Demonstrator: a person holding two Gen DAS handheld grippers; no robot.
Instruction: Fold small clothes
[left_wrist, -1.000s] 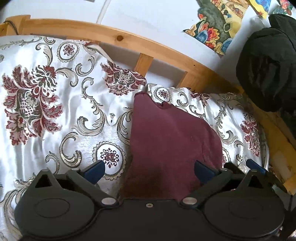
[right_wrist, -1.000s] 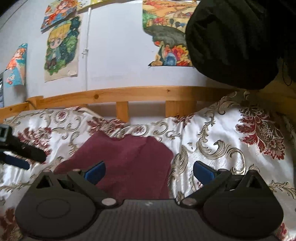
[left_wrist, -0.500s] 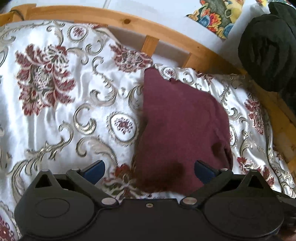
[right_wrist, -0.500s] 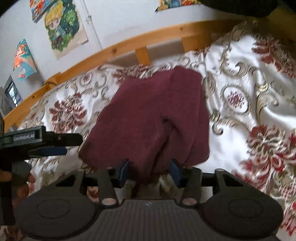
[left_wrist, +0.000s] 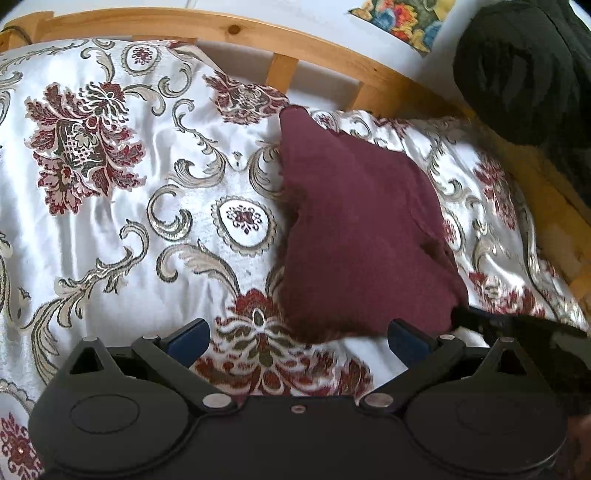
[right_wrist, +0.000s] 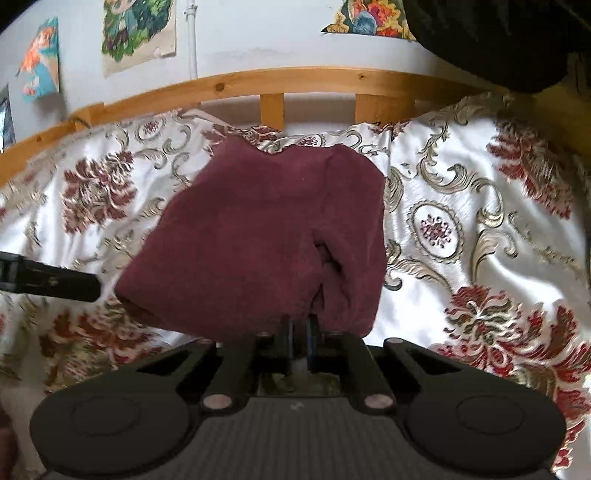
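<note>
1. Centrally, a maroon garment (right_wrist: 266, 236) lay on a white bedspread (left_wrist: 110, 206) patterned with red flowers and gold scrolls, its far edge near the wooden bed rail (right_wrist: 273, 79).
2. Right gripper (right_wrist: 301, 338) had its jaws pinched together on the near hem of the maroon garment; the cloth bunched into a fold just above the blue pads.
3. Left gripper (left_wrist: 295, 338) stood with jaws spread wide, nothing between the blue pads; the garment's near left corner sat just beyond them, not touched.
4. From the right wrist view, the left gripper's black finger reached in at the left edge, close beside the garment's left corner.
5. Dark bundled fabric (left_wrist: 524, 70) hung at upper right, above the rail.
6. Colourful posters (right_wrist: 138, 33) were stuck on the white wall behind the bed.
</note>
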